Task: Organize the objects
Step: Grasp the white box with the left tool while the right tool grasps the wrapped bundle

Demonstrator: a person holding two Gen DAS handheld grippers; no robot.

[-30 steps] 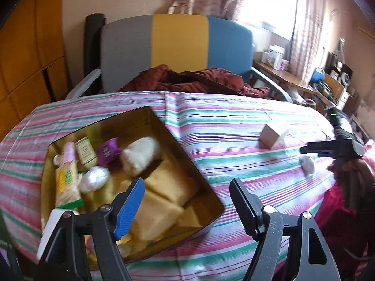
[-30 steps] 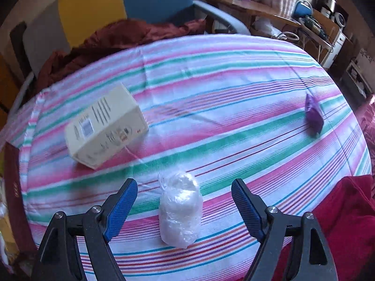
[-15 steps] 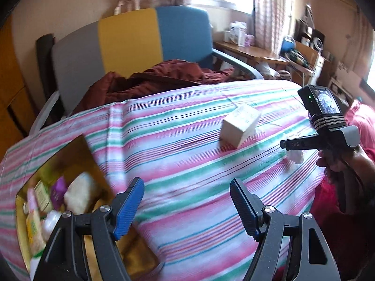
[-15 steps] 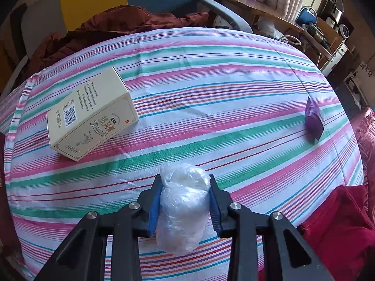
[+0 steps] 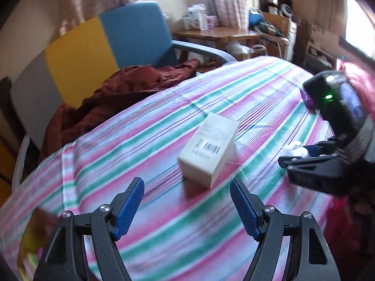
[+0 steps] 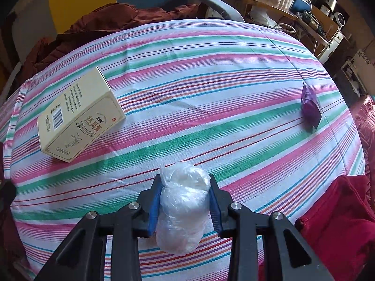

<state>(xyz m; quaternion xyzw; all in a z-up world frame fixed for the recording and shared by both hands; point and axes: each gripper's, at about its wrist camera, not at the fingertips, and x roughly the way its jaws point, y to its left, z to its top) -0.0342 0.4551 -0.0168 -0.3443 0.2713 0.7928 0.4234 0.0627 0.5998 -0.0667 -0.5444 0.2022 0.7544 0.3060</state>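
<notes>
Left wrist view: left hand-held gripper (image 5: 187,205) released, jaws wide, nothing between them, over bare striped cloth. Cream box (image 5: 209,150) lies just ahead of the fingertips, barcode side up, with clear cloth on its left and near sides. Right hand-held gripper (image 5: 295,152) sits to the right of the box, near but apart, clenched on the white plastic-wrapped bundle (image 5: 294,148). The tabletop (image 5: 140,145) curves away at the far edge; dark red cloth (image 5: 121,93) is heaped there against a grey, yellow and blue chair (image 5: 112,42). A gold tin corner (image 5: 35,229) shows blurred at lower left. A cluttered wooden desk (image 5: 218,34) stands under the window.

Right wrist view: both blue pads press the bundle's (image 6: 182,208) sides, grasping it low over the cloth; can't tell if it touches. Box (image 6: 79,117) at left, well apart. Purple packet (image 6: 310,107) near the right edge. Wide open striped cloth in between. Red fabric (image 6: 339,224) at lower right.
</notes>
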